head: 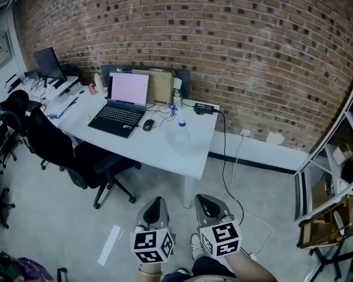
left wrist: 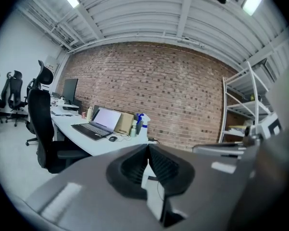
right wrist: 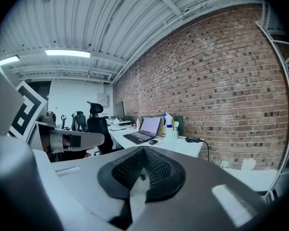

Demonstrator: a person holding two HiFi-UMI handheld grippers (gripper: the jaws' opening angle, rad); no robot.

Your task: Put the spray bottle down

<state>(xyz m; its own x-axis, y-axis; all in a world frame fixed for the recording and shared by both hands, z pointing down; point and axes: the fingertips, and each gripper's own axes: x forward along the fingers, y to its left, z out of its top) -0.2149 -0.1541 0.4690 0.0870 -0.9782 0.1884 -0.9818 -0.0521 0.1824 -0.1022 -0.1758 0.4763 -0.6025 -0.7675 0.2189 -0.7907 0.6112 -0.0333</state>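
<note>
While left gripper (head: 154, 204) and right gripper (head: 207, 203) are closed, spray bottle (head: 182, 136) stands well apart.

You see the spray bottle (head: 182, 135) on your table (head: 158, 150) only as a pale blur, perhaps translucent, its label unreadable.

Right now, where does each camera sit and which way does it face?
Head view: on the person's head, looking steeply down at the floor and white desk; left tongs and right tongs show at the bottom, both shut.
Left gripper view: rides the left tongs, looking along their shut jaws toward the desk and brick wall.
Right gripper view: rides the right tongs, facing likewise; the left tongs' marker cube shows at its left.
Shared: all three show the laptop and spray bottle on the desk.
</note>
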